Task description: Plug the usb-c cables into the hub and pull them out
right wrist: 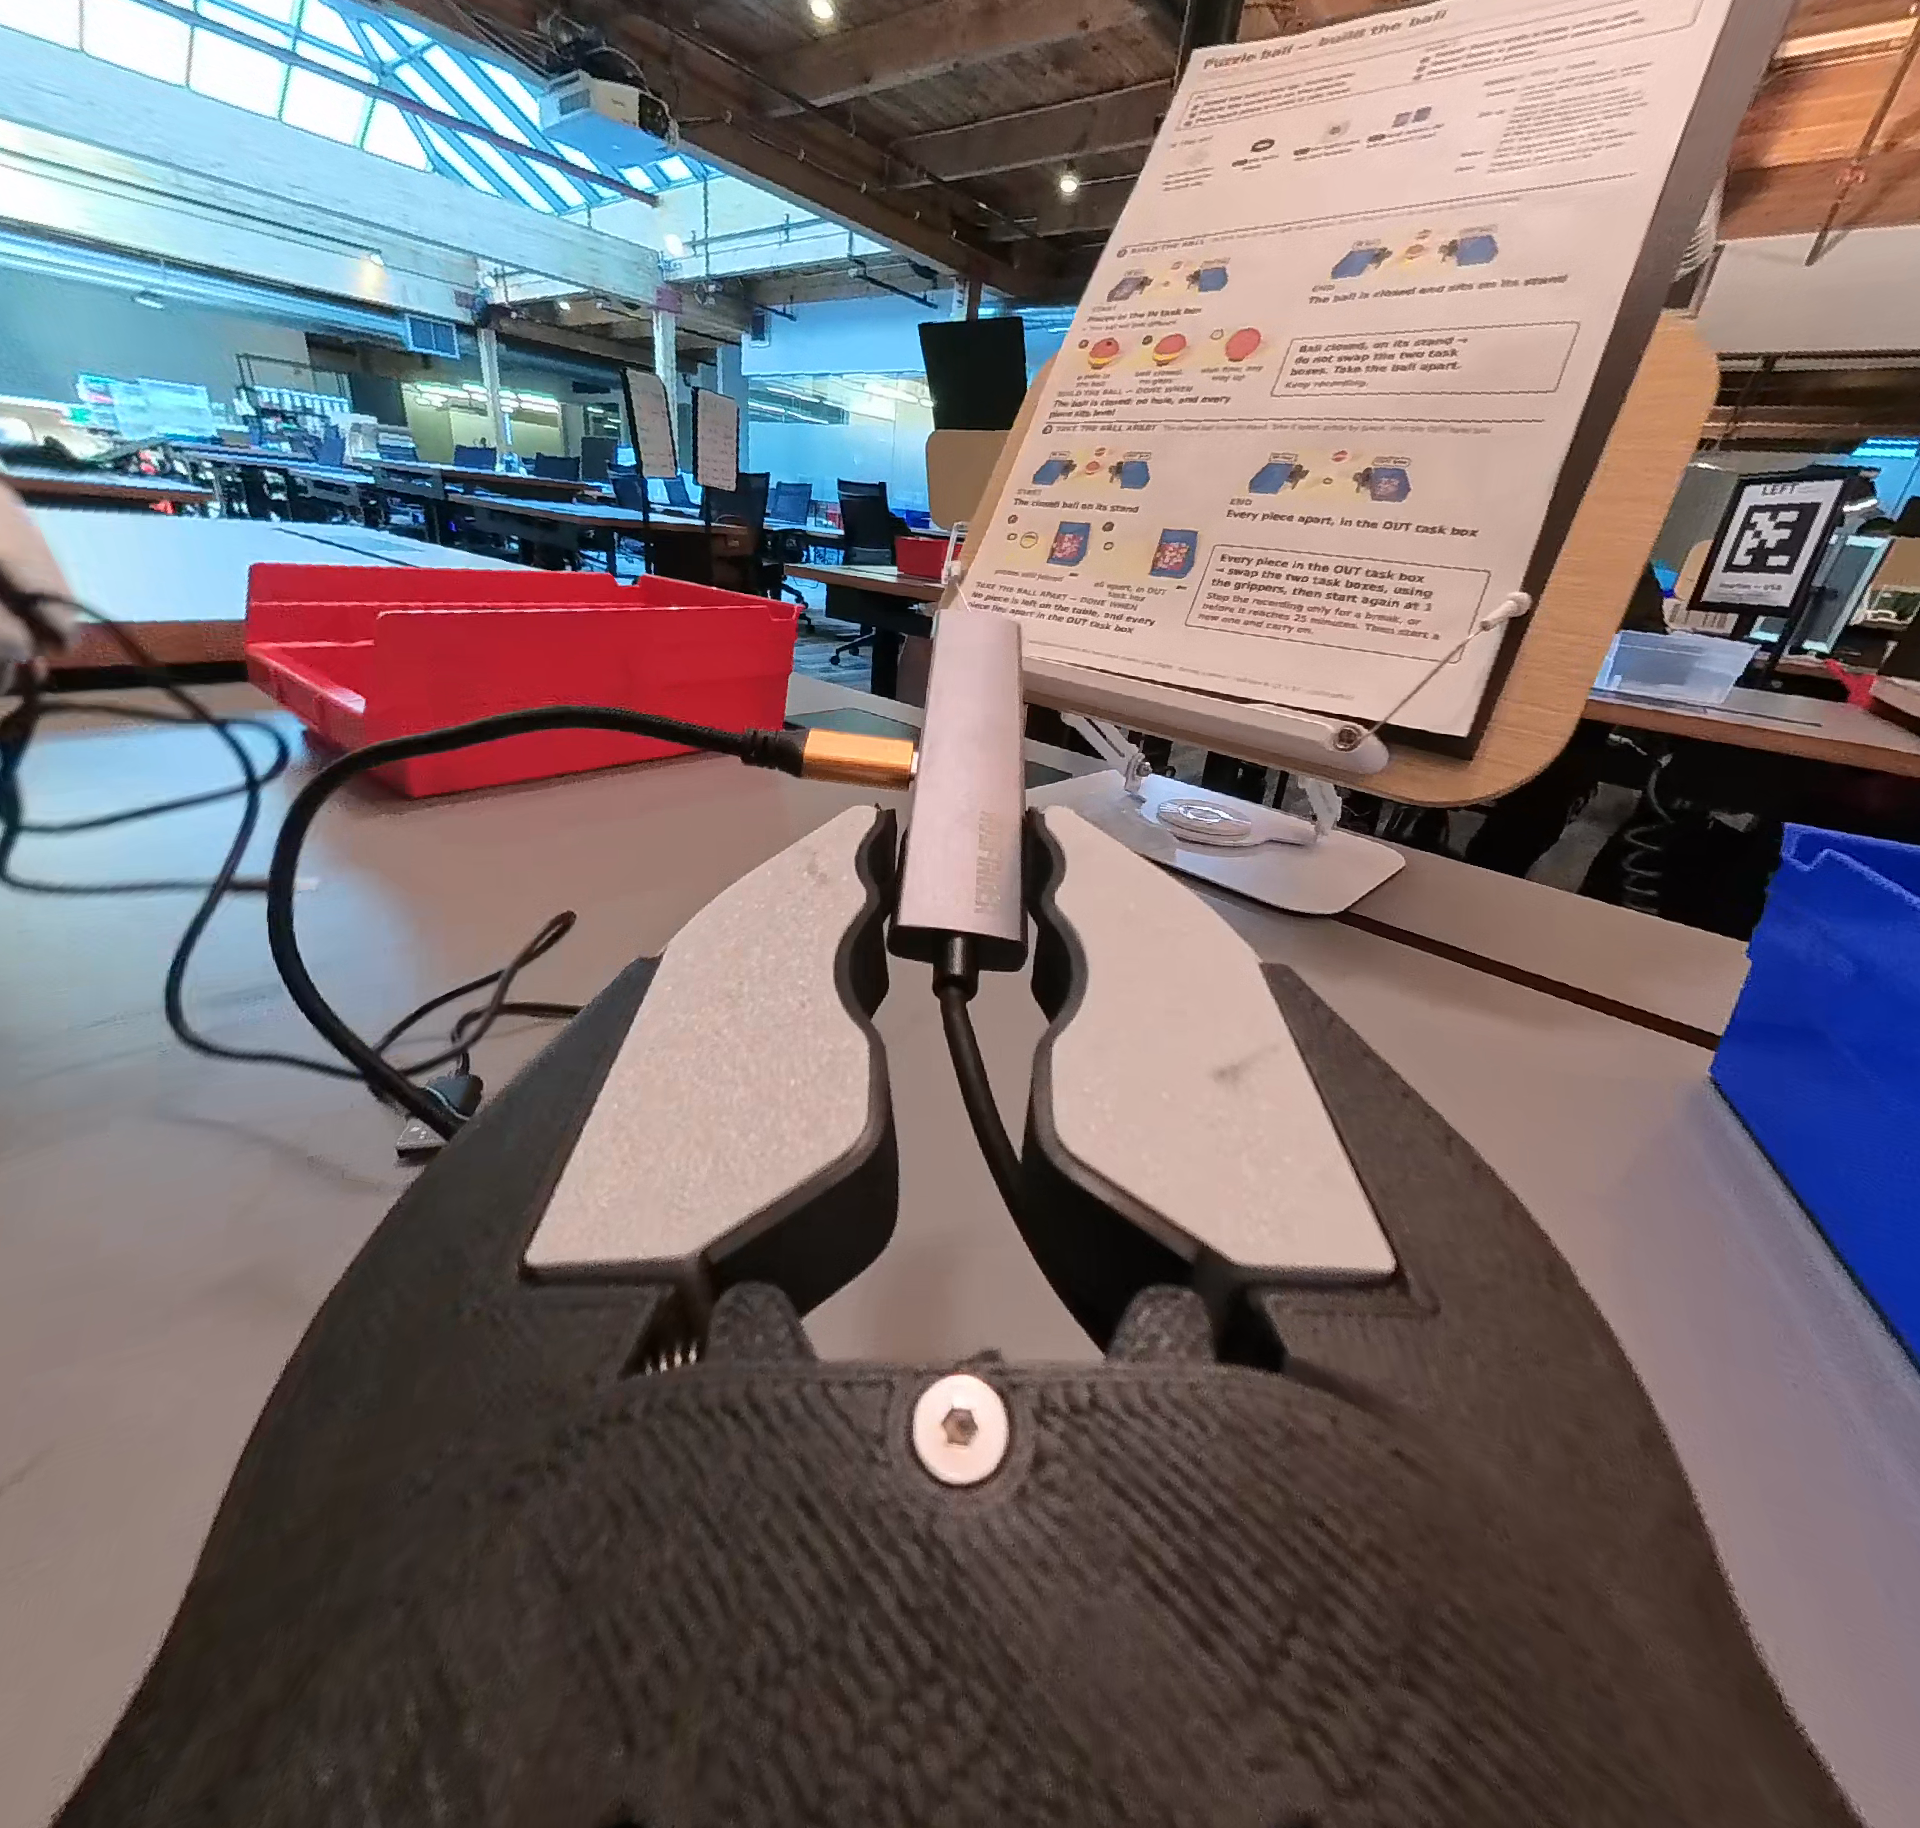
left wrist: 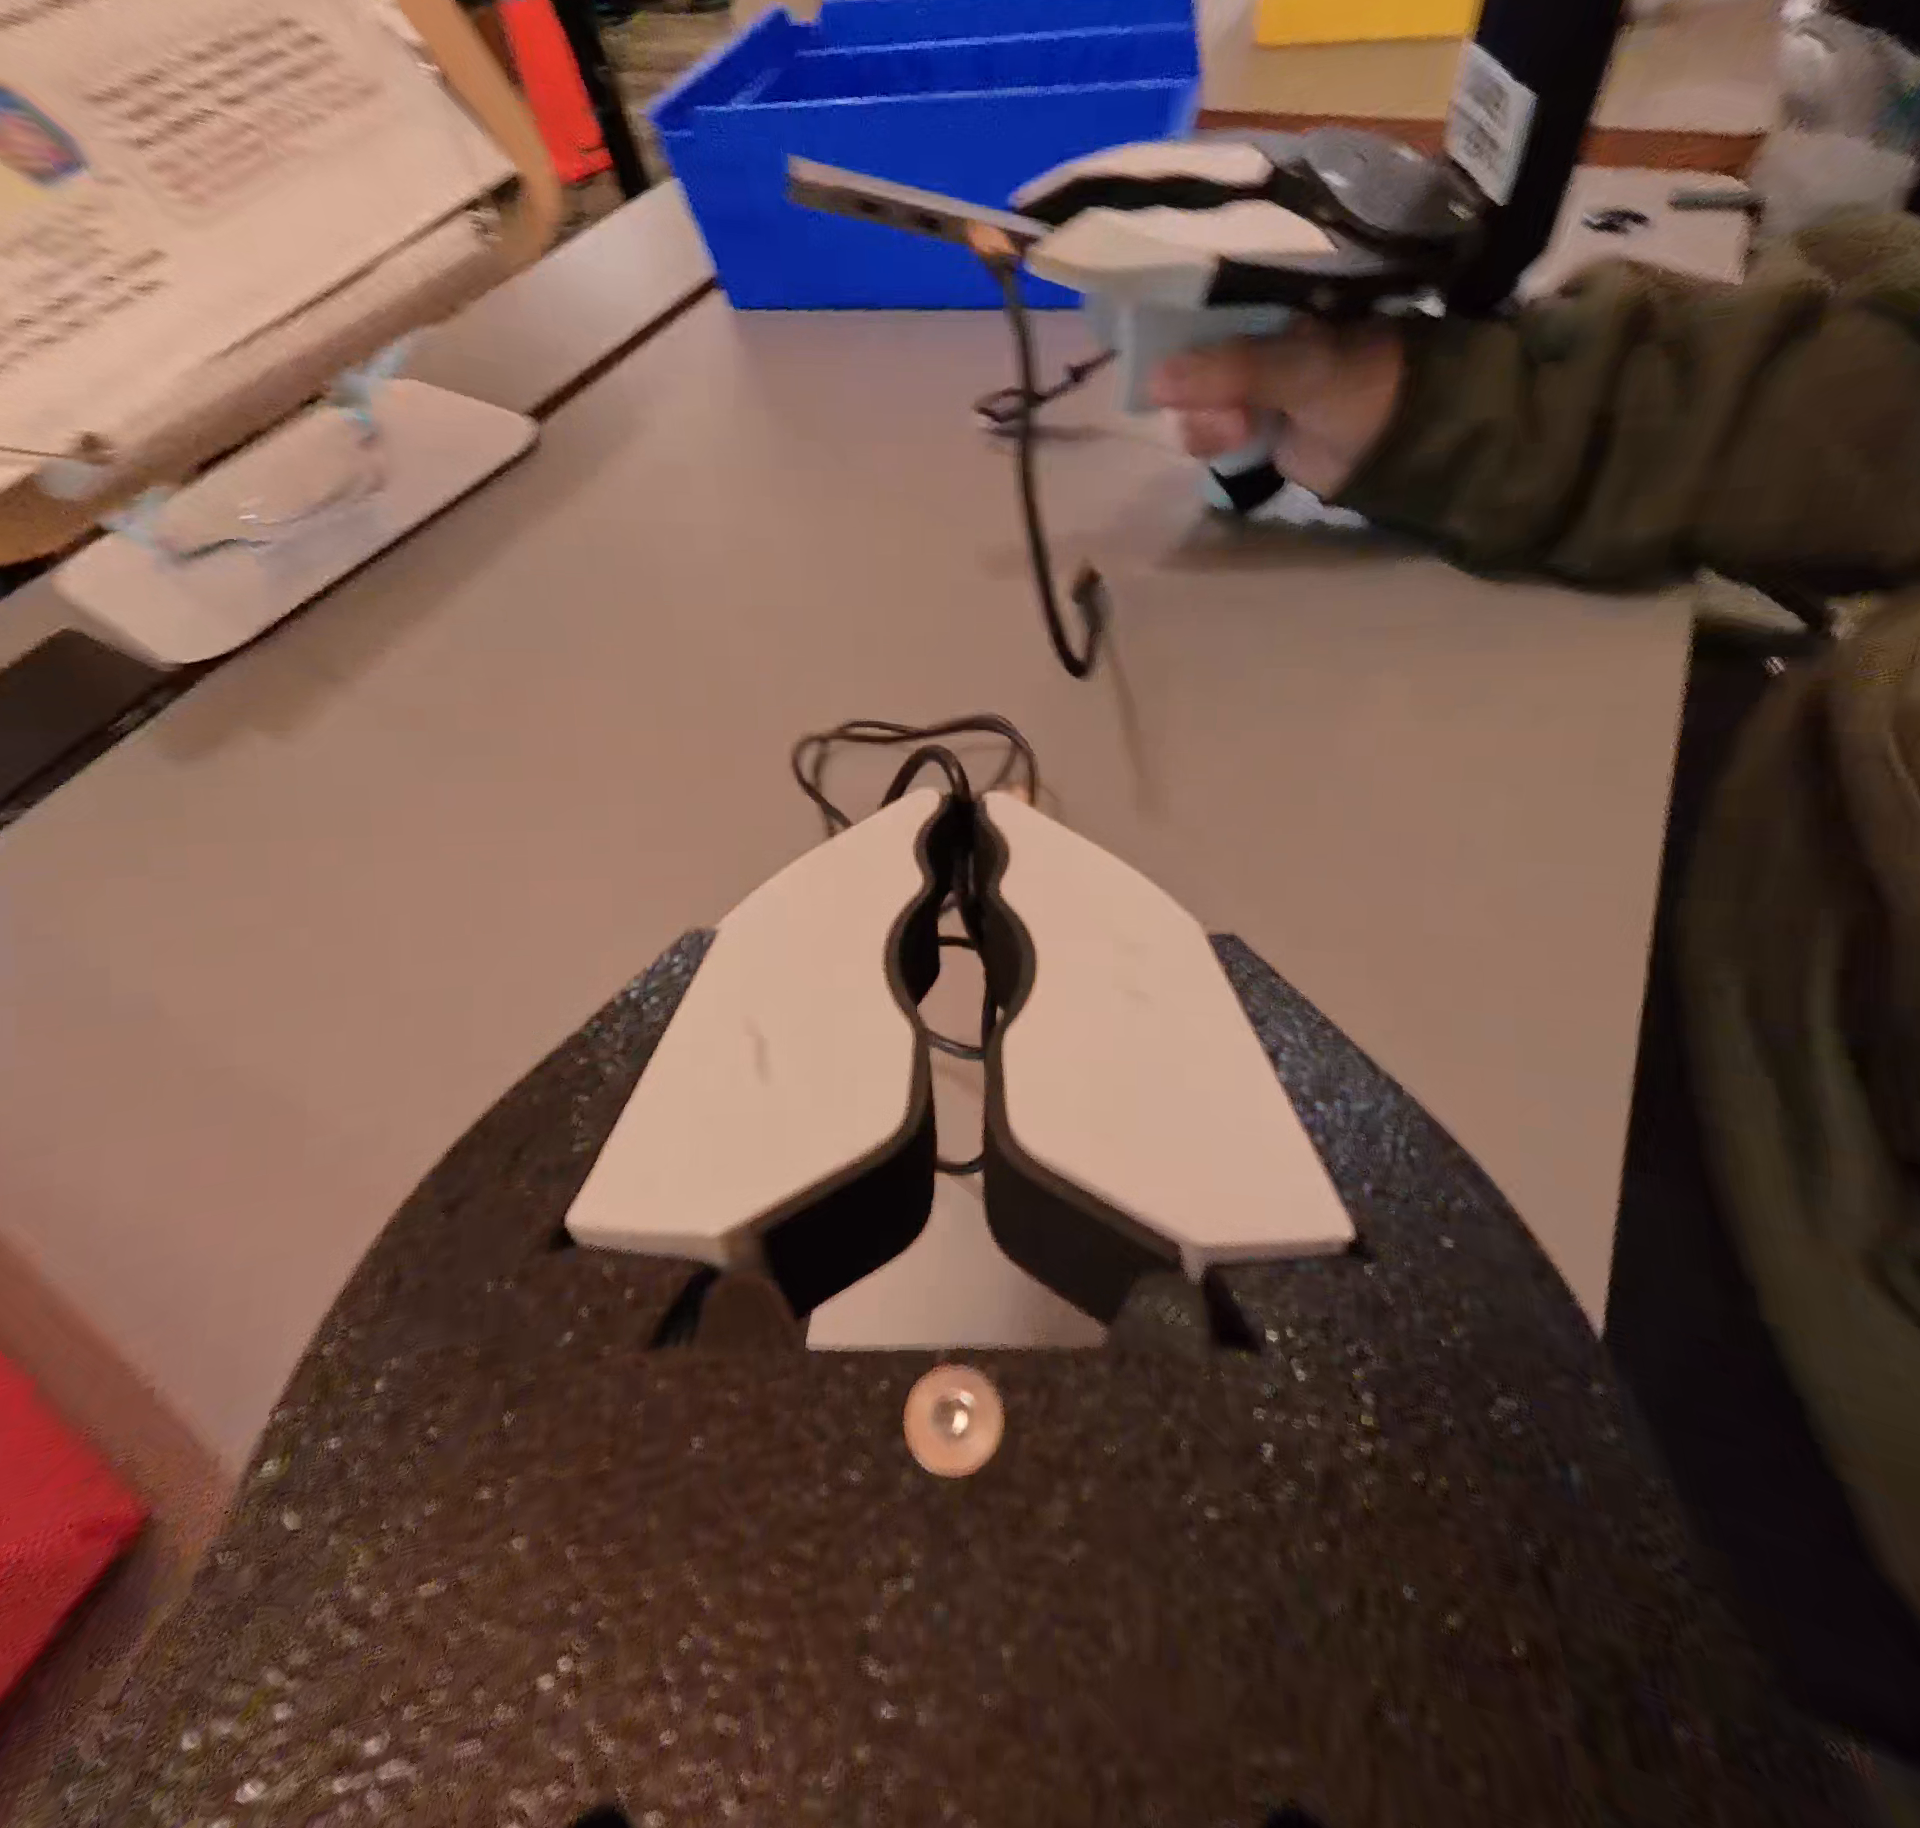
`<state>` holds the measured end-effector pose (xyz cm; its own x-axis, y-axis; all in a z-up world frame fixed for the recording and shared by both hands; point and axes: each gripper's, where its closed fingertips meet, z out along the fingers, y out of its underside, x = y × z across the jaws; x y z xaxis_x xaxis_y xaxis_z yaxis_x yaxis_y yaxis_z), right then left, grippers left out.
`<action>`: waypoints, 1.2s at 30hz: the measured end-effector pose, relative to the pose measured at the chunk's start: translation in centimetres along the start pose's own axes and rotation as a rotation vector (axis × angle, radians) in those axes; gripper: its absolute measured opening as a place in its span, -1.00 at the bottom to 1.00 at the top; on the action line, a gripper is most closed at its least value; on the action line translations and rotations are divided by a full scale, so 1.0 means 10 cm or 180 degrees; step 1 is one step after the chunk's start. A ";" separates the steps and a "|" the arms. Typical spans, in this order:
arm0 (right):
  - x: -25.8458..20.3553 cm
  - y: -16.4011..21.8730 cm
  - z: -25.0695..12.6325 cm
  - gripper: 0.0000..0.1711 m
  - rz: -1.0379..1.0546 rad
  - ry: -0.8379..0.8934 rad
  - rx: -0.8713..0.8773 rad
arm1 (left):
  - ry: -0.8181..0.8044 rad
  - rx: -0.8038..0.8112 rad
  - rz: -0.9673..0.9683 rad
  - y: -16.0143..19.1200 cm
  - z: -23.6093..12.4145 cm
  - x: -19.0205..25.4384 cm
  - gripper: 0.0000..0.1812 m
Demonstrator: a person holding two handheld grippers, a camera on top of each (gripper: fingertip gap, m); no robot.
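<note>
My right gripper is shut on a slim grey hub and holds it above the table, pointing away from me. A braided black cable with a copper plug sits in the hub's left side; its other end lies on the table. The hub's own black lead runs back between the fingers. In the left wrist view the right gripper holds the hub at upper right. My left gripper is shut on a thin black cable low over the table.
A blue bin stands at the far end and shows at right in the right wrist view. A red bin stands left. A document stand with a printed sheet has a flat base. The table edge is right. About 25 cm separates my left fingertips from my right.
</note>
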<state>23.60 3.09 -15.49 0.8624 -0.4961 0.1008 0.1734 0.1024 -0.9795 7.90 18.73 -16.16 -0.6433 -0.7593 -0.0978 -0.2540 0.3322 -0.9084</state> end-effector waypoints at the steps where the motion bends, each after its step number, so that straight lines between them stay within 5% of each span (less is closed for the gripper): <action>1: -0.01 0.00 0.00 -0.72 -0.0023 -0.0012 -0.0009 | 0.0108 -0.0010 0.0094 0.09 0.02 0.10 -0.98; 7: -0.04 0.01 0.01 -0.72 -0.0092 -0.0030 -0.0017 | 0.0723 -0.0535 0.0225 0.64 0.07 0.64 -0.88; 14: -0.07 0.02 0.01 -0.72 -0.0152 -0.0058 -0.0035 | 0.0873 -0.0813 -0.0277 0.74 -0.21 0.78 -0.60; 24: -0.08 0.02 0.02 -0.72 -0.0183 -0.0074 -0.0044 | -0.0389 -0.1148 -0.1498 1.26 -0.84 0.05 -0.61; 36: -0.11 0.02 0.02 -0.72 -0.0255 -0.0066 -0.0056 | -0.1252 -0.1010 -0.2830 1.37 -0.23 -0.15 -0.66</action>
<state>22.79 3.80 -15.81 0.8559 -0.4839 0.1825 0.2340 0.0477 -0.9711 3.76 25.72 -27.51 0.1394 -0.9141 0.3807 -0.7401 -0.3516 -0.5732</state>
